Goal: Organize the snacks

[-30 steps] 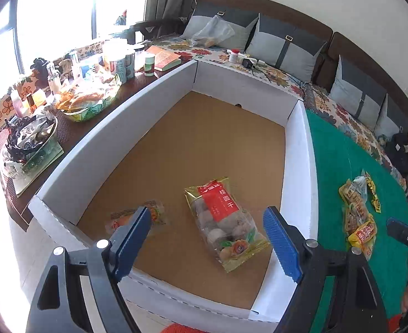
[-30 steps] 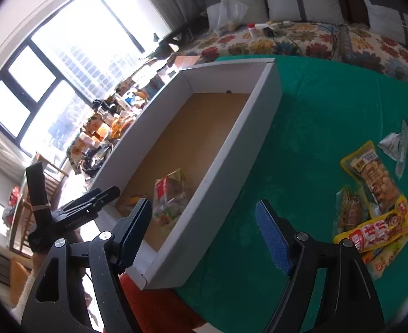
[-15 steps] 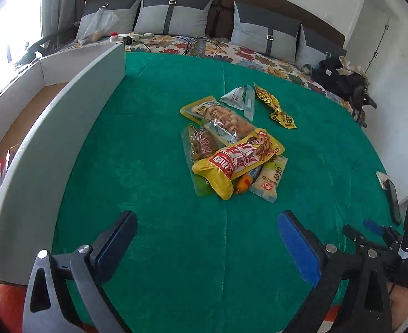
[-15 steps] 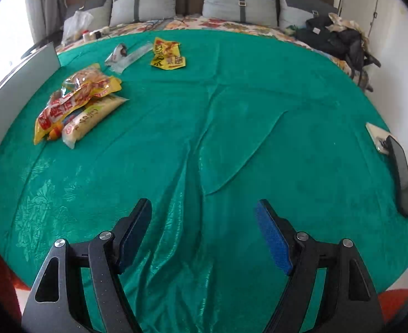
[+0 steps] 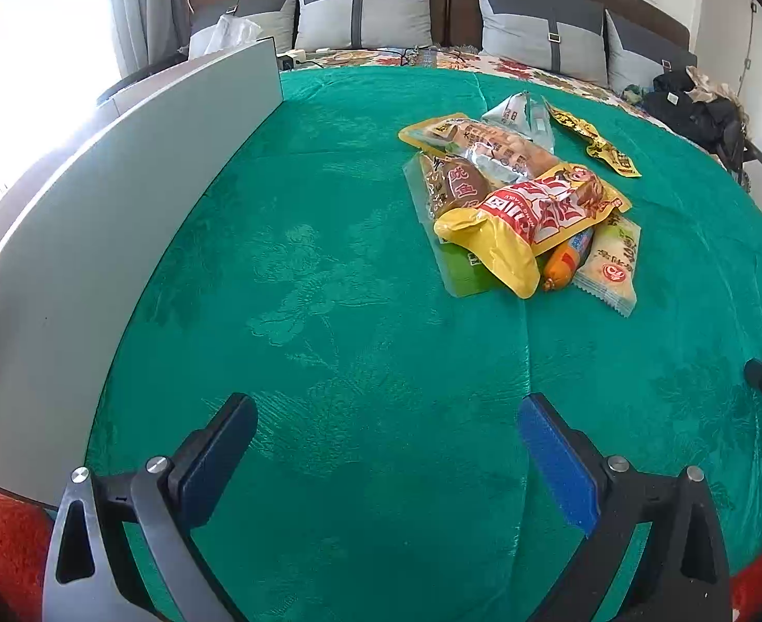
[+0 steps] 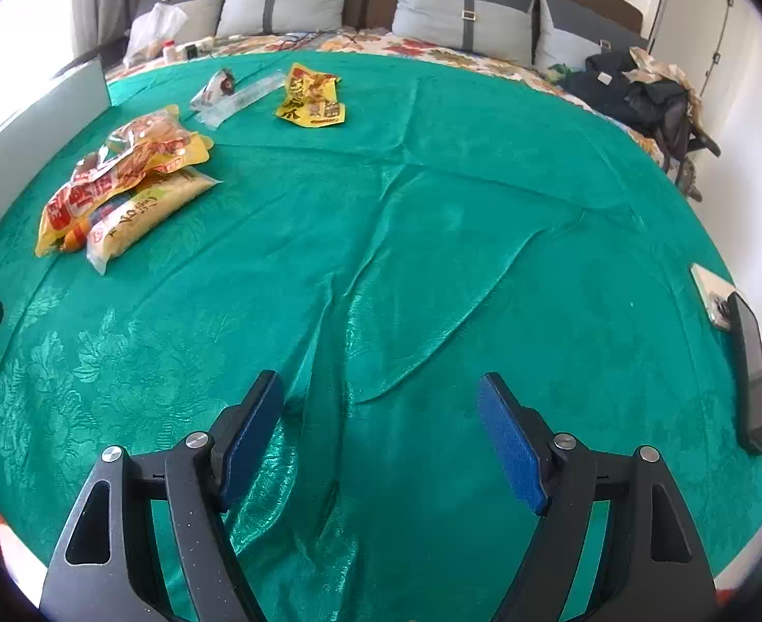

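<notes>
Green damask tablecloth [image 5: 339, 269] covers the round table; creases run across it in the right wrist view. Left gripper [image 5: 386, 440] hangs over bare cloth, jaws spread wide, nothing between the blue pads. Right gripper [image 6: 381, 430] likewise: jaws wide apart, empty, over the wrinkled cloth.

Snack pile [image 5: 521, 202] lies ahead and to the right of the left gripper, well apart from it. Top of the pile: yellow-and-red bag [image 5: 531, 217], resting across a clear-fronted pack with brown contents [image 5: 453, 186] and a yellow-edged biscuit pack [image 5: 490, 142]. An orange sausage stick [image 5: 562, 267] pokes out from under the yellow bag; a pale rice-cracker pack [image 5: 611, 264] touches it on the right. Behind the pile: a silver-clear wrapper [image 5: 523, 116] and a separate crumpled yellow packet [image 5: 596, 142], just beside each other.

White box wall [image 5: 122, 207] stands along the left edge of the cloth, apart from the snacks; its interior is hidden in both views.

Right wrist view: a dark phone [image 6: 749, 368] at the table's right rim, a pale flat device [image 6: 710, 293] touching it. Grey cushions [image 5: 536, 26] line the sofa behind.
</notes>
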